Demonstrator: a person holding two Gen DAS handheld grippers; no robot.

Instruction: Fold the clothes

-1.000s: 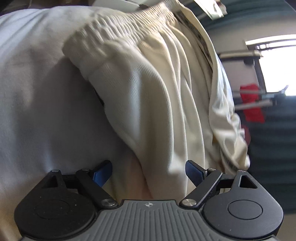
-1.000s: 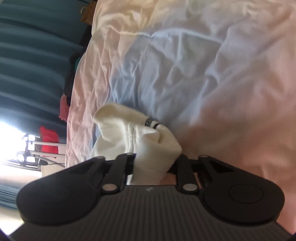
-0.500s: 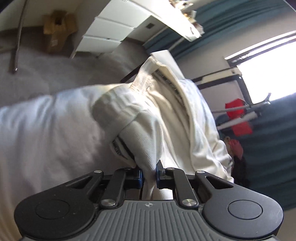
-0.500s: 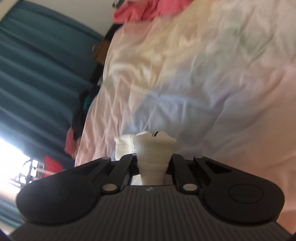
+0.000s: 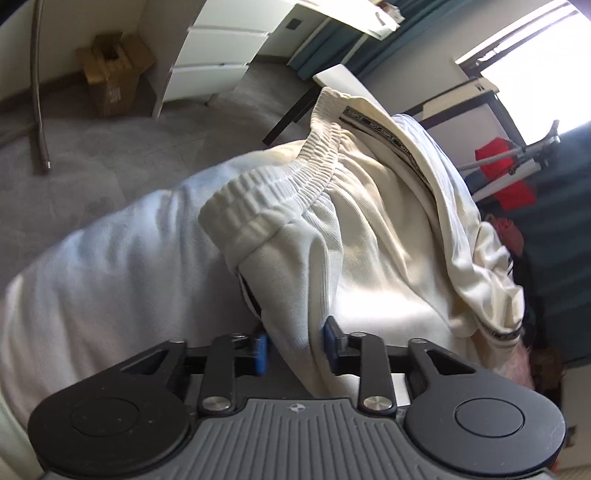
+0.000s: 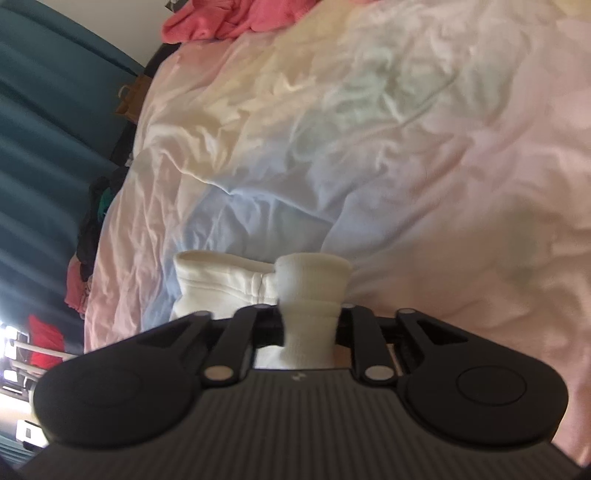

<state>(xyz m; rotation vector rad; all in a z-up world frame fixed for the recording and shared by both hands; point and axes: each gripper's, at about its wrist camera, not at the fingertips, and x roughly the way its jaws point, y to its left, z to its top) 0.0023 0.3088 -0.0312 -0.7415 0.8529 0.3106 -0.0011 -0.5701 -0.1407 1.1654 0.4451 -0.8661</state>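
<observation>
Your left gripper (image 5: 295,349) is clamped on a fold of the cream trousers (image 5: 369,229) just below the elastic waistband (image 5: 280,195), and your right gripper (image 6: 309,328) pinches a bunched cuff-like end of the same cloth. From the left gripper the trousers run away forward and to the right, so their long axis likely spans between your two hands; which hand is nearer the bed (image 6: 406,155) I cannot tell. The wrinkled bed lies beneath, with pink clothes (image 6: 221,20) at its far end, white drawers (image 5: 218,51) and teal curtains (image 6: 48,122) beyond.
</observation>
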